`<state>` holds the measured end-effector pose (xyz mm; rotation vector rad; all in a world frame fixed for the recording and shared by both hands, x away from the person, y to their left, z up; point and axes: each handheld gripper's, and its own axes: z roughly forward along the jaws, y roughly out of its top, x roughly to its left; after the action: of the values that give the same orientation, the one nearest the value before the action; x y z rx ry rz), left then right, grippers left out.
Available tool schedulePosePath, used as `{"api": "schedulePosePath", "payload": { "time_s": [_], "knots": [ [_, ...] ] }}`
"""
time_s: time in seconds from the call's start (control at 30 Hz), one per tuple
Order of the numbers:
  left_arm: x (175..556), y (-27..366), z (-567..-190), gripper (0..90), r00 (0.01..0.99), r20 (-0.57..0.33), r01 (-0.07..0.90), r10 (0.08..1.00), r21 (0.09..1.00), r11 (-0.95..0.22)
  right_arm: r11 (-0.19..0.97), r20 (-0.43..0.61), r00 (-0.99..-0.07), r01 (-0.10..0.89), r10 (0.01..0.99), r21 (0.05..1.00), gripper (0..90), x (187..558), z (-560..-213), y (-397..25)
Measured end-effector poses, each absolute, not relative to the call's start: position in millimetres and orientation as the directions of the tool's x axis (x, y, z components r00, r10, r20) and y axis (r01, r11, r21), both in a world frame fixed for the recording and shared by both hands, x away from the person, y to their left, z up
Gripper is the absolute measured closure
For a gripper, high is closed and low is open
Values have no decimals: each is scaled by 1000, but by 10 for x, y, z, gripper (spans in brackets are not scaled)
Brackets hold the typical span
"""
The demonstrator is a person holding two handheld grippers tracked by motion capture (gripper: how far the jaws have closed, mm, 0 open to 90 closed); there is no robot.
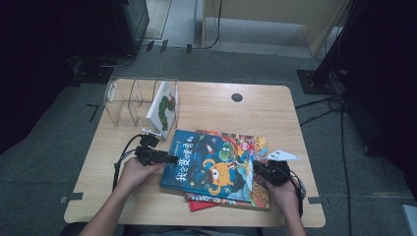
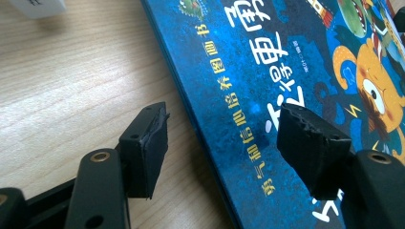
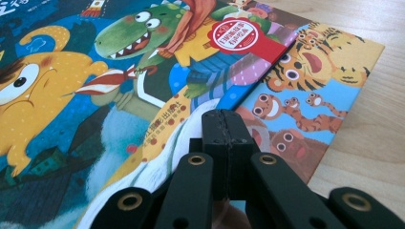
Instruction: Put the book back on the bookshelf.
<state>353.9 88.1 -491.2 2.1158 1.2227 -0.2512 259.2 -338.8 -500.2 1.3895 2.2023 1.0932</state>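
A blue picture book lies on top of a stack in the middle of the wooden table. Under it is a book with a tiger cover, and a red one sticks out at the bottom. My left gripper is open at the blue book's left edge, one jaw over the bare wood and the other over the cover. At the stack's right side my right gripper is shut, its tips low over the blue book's right edge with nothing between them.
A clear acrylic book rack stands at the table's back left, with a white book leaning upright in its right slot. A round cable hole sits near the far edge. Cables run across the floor at right.
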Motion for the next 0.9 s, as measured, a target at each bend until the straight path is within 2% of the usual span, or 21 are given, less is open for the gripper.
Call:
{"api": "schedulePosePath", "payload": {
  "time_s": [0.27,0.5,0.73,0.9],
  "knots": [
    [3559,831,-4945,409,535,-521,839,665,420,-346,243,128,-492,620,861,746,900,2572,-5011,-3373],
    [3579,799,-4917,409,522,-522,849,675,390,-356,224,158,-491,630,857,744,900,2584,-5020,-3396],
    [3569,821,-4702,439,524,-515,848,679,393,-357,244,146,-497,635,855,733,900,2610,-5040,-3358],
    [3579,862,-4452,451,532,-475,842,700,386,-378,262,141,-520,624,843,736,900,2640,-5033,-3285]
  ]
}}
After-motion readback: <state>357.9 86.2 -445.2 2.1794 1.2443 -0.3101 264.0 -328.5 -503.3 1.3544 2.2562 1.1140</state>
